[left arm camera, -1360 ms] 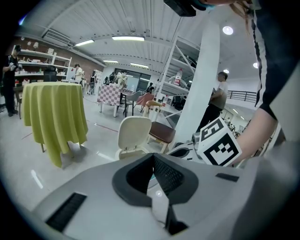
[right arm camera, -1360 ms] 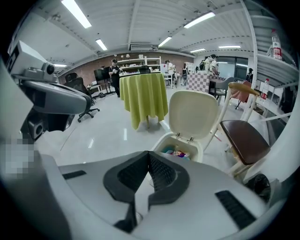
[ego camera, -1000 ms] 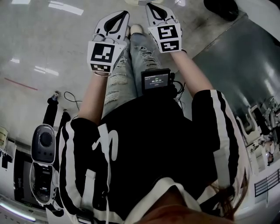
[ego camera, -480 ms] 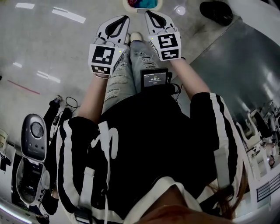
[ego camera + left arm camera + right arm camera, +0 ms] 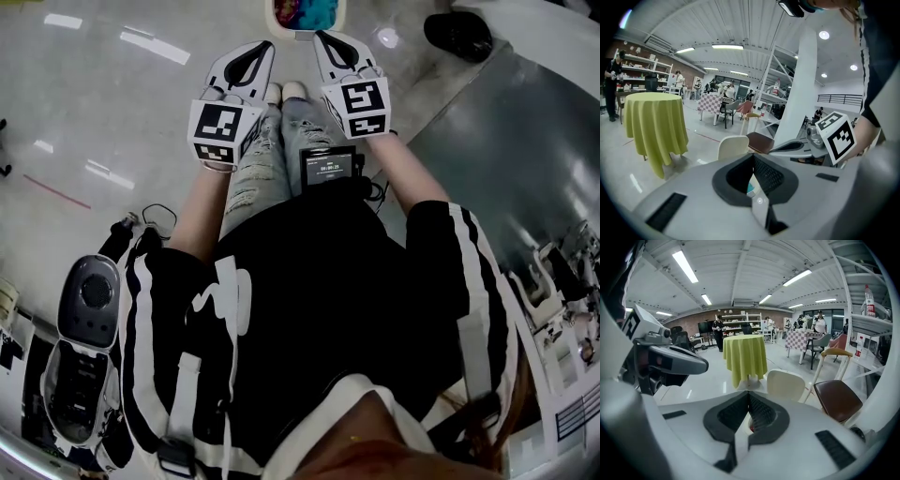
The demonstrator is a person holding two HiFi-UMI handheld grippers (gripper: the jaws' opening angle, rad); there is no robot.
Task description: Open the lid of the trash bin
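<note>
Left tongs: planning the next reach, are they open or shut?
Shut. The left tongs meet at the tips, gripping nothing.

The left forearm (image 5: 202, 211) and right forearm (image 5: 410, 173) stretch forward and down, bare and nearly parallel. The left gripper (image 5: 268, 43) points ahead with the right gripper (image 5: 319, 36) just to its right, close beside it but apart, and each one's marker cube faces up at its rear end. Each gripper's jaws are pressed together at the tips, with nothing held between them.
</note>
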